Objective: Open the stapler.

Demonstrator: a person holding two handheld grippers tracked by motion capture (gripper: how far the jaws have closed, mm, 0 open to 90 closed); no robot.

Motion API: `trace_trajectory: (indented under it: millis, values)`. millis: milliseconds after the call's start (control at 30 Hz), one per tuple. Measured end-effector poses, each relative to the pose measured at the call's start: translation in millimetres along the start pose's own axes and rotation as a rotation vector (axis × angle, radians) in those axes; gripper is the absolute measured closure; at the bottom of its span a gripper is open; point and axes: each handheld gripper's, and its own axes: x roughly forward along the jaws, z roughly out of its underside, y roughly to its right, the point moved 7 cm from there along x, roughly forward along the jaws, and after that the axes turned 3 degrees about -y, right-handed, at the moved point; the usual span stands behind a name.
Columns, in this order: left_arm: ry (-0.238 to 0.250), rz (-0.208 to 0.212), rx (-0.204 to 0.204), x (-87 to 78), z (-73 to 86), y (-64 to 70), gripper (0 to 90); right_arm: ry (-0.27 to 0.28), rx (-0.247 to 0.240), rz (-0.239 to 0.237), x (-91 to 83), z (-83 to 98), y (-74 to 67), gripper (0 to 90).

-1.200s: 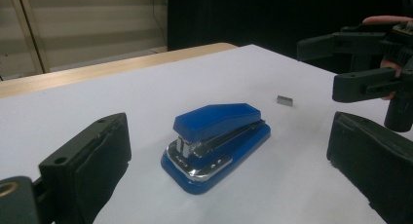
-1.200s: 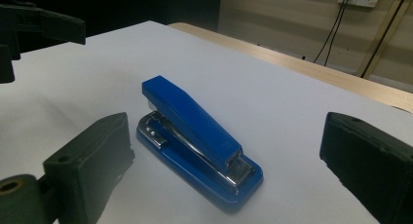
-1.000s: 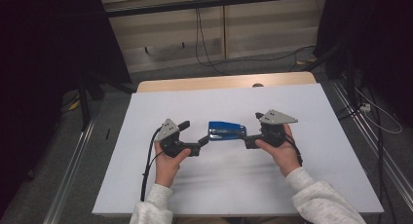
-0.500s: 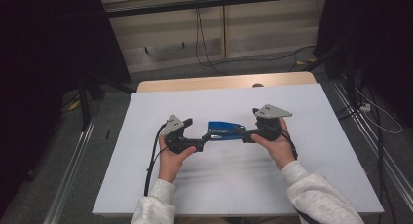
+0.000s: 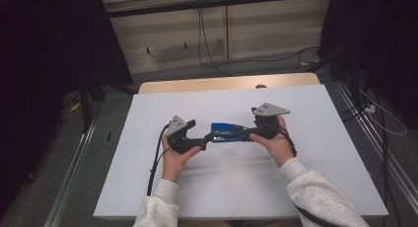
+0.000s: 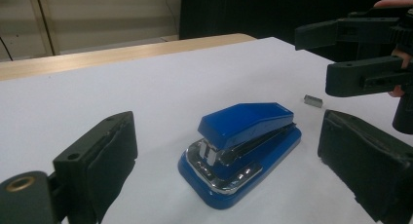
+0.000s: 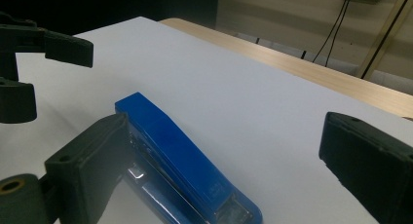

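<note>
I am holding my left gripper (image 5: 209,137) with its black jaws spread wide; they have just been closing a little, with the glossy blue plastic stapler with a chrome mouth (image 6: 241,148) sitting between them, and neither pad is pressing on it. In the left gripper view the stapler's chrome mouth is facing my left gripper. My right gripper (image 5: 245,134) is also standing released, its jaws wide apart; in the right gripper view its left-hand jaw is lying just beside the stapler's side, though I cannot tell whether it is touching. The stapler is resting flat near the middle of the white sheet-covered table (image 5: 315,187), lying between my two grippers. A small grey strip of staples (image 6: 313,101) is lying on the sheet just beyond the stapler's rear.
</note>
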Motion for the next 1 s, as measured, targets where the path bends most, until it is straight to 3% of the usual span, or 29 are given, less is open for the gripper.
trace_trajectory:
  millis: [233,333,533,600,700,733,800,900,1000]
  values:
    - [-0.019,-0.03,-0.002,0.7,1.9,-7.8,22.2,-0.013,-0.003,-0.015,8.7,-1.1,-3.3,5.1]
    - [-0.027,-0.026,-0.017,1.7,3.7,-9.2,24.1,-0.016,-0.009,-0.016,10.4,-1.9,-4.0,5.4]
    - [-0.046,-0.017,-0.004,3.3,6.1,-9.8,33.6,-0.022,-0.008,-0.019,14.4,-3.0,-2.8,6.1]
    - [-0.057,-0.012,-0.011,3.8,7.3,-9.5,37.6,-0.028,-0.013,-0.028,15.3,-3.1,-3.1,10.7]
    - [-0.079,-0.02,-0.009,3.8,8.9,-10.6,47.5,-0.036,-0.023,-0.042,17.1,-3.3,-4.9,15.4]
    - [-0.103,-0.016,-0.005,4.1,9.3,-10.6,55.5,-0.037,-0.023,-0.052,18.8,-4.1,-6.2,17.3]
    - [-0.138,-0.014,0.026,6.4,9.5,-9.0,63.3,-0.036,-0.022,-0.057,20.2,-5.2,-7.8,18.5]
    - [-0.148,0.012,0.012,9.5,10.2,-4.7,72.9,-0.053,-0.035,-0.071,23.2,-3.8,-11.3,21.9]
    - [-0.161,0.013,0.016,10.8,11.9,-4.3,77.1,-0.058,-0.042,-0.082,24.7,-3.1,-13.3,24.9]
